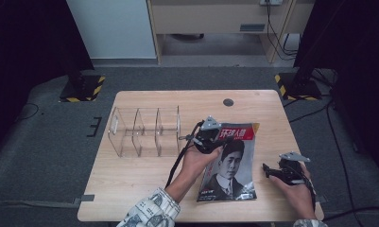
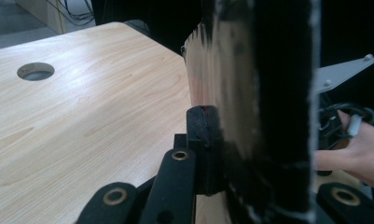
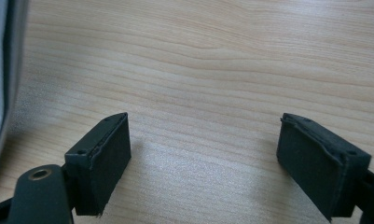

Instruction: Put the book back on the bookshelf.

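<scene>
Already clamped: the magazine (image 1: 230, 165) sits between the left gripper (image 1: 207, 137) pads, pinched at its upper left corner.
Its long axis runs toward the person; right gripper (image 1: 271, 171), jaws spread and empty, rests just beside the magazine's right edge, rack (image 1: 144, 132) beyond the left fingers.

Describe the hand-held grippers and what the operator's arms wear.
Both are black two-jaw units. The left hand-held gripper has a grey three-cornered plate on top and a black cable trailing back along the forearm; the right hand-held gripper carries the same plate. Its pads are flat black blocks. The sleeves are pale and patterned.
</scene>
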Demonstrator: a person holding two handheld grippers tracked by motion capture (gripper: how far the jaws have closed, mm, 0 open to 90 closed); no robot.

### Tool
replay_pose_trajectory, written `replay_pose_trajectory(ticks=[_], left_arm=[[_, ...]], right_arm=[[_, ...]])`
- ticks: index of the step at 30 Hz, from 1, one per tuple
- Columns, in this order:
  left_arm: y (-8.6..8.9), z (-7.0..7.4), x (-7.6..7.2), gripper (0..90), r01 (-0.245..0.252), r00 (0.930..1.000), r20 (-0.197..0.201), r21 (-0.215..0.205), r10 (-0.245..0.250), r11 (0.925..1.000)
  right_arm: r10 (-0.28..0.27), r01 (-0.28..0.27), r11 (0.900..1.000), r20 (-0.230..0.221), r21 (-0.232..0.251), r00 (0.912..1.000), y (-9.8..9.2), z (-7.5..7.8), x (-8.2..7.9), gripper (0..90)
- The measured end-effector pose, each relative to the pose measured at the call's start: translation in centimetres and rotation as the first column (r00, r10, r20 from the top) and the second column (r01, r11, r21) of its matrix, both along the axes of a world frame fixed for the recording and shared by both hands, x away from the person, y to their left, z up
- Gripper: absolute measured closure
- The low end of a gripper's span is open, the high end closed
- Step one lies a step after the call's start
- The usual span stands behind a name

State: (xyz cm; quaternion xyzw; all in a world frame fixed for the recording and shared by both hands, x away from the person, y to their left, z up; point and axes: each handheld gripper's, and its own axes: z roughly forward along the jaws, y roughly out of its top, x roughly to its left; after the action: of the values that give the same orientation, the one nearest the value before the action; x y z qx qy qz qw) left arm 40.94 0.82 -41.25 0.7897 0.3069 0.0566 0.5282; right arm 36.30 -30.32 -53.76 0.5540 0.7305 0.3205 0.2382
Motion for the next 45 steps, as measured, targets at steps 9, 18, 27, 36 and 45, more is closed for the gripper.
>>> replay_pose_trajectory(ticks=[9,18,27,36,45], left_arm=[[1.1,0.3,-0.1,86.7,-0.011,0.9999,0.001,-0.020,0.011,0.9997],[1.7,1.1,-0.7,86.7,-0.012,0.9997,0.019,-0.031,0.013,0.9994],[3.4,3.0,-1.9,86.7,-0.025,0.9985,0.046,-0.062,0.028,0.9978],[4.9,4.0,-2.5,86.7,-0.036,0.9971,0.063,-0.095,0.042,0.9948],[6.3,5.0,-2.9,86.7,-0.045,0.9959,0.073,-0.115,0.053,0.9924]], right_arm=[[0.002,-0.002,1.000,0.001,-0.002,1.0000,0.0,0.0,0.0,17.6],[0.002,-0.002,1.000,0.001,-0.002,1.0000,0.0,0.0,0.0,17.6],[0.001,-0.001,1.000,0.001,-0.001,1.0000,0.0,0.0,0.0,17.6],[0.002,-0.002,1.000,-0.002,0.001,1.0000,0.0,0.0,0.0,17.6],[0.001,-0.001,1.000,-0.002,0.002,1.0000,0.0,0.0,0.0,17.6]])
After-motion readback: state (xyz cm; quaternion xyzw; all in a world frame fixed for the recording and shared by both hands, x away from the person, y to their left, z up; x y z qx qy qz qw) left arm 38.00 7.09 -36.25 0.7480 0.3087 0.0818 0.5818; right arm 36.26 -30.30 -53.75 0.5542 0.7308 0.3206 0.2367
